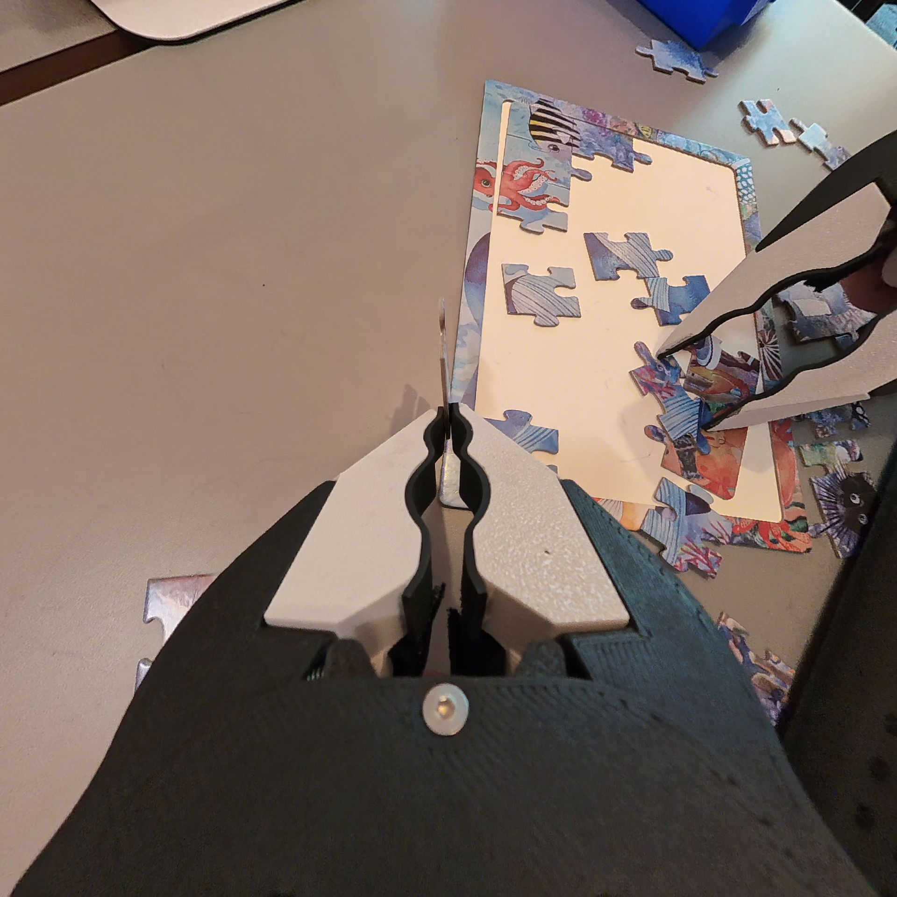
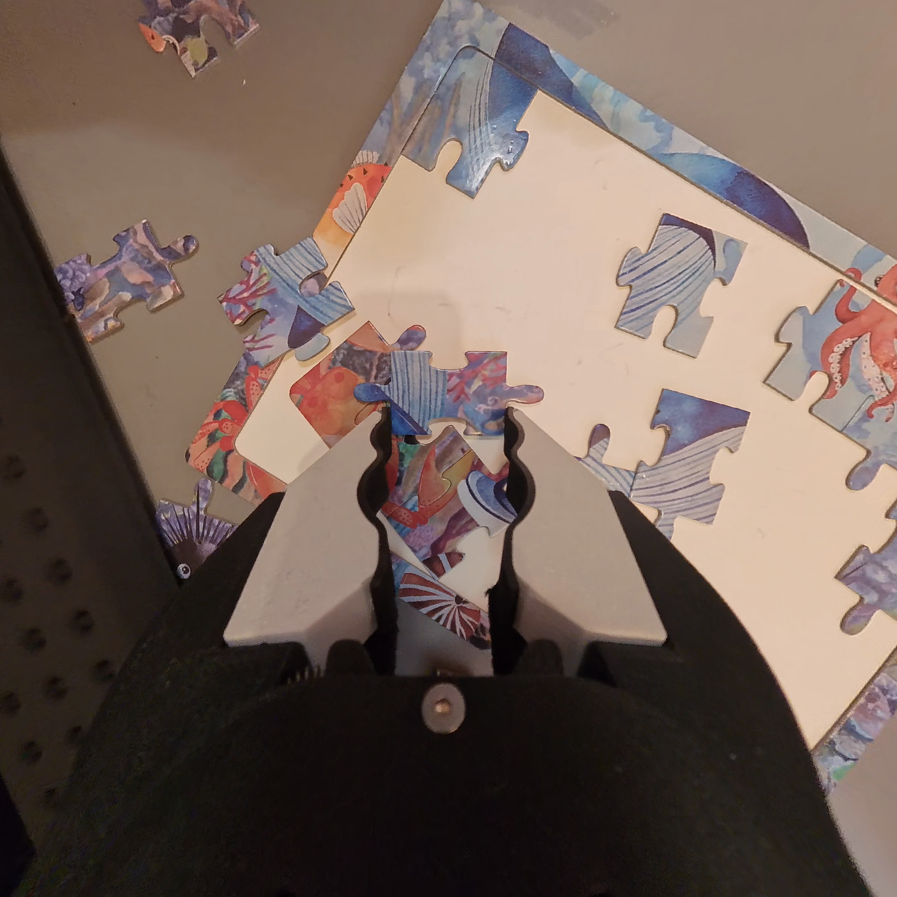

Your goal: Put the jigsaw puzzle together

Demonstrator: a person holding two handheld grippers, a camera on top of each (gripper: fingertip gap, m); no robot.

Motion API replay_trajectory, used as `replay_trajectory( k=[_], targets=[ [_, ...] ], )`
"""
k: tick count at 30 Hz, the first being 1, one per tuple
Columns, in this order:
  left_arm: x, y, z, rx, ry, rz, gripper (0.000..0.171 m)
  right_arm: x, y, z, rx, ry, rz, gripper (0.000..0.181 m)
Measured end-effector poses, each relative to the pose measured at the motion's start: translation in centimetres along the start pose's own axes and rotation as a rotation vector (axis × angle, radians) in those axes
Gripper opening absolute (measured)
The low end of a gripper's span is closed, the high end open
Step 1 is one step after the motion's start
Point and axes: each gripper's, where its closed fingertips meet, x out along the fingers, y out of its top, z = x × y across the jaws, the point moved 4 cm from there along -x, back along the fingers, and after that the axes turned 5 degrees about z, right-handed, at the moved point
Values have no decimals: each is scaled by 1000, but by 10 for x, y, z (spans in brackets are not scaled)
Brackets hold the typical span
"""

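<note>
Table [image 1: 242, 242], grey and flat, is carrying the sea-picture cardboard puzzle tray [image 2: 606, 102], mostly bare. Few pieces are sitting joined; many are lying loose. Right claw [image 2: 446, 417] is spread over a blue-striped coral piece [image 2: 451, 388]. Left claw [image 1: 447, 412] is pinching a thin piece [image 1: 441, 340] edge-on.

A cardboard jigsaw tray with an ocean-print border [image 1: 473, 310] lies flat on the tabletop, its cream base mostly bare. Octopus and striped-fish pieces [image 1: 529, 184] sit fitted in one corner; blue striped whale pieces [image 2: 679, 286] lie loose inside, and more colourful pieces [image 2: 121, 281] lie scattered outside.
</note>
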Motion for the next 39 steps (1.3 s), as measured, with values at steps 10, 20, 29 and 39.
replay_trajectory(
  k=[10, 20, 29, 39],
  targets=[
    [2, 0, 1, 0, -2, -3, 0, 0, 1, 1, -20, 44, 23, 44],
    [3, 0, 0, -1, -3, -6, 0, -11, 10, 3, -171, 117, 26, 44],
    [2, 1, 0, -2, 1, -4, 0, -12, 23, 18, -478, 182, -90, 44],
    [0, -1, -4, -3, 10, -8, 0, 13, 50, 36, -802, 238, -173, 44]
  ],
)
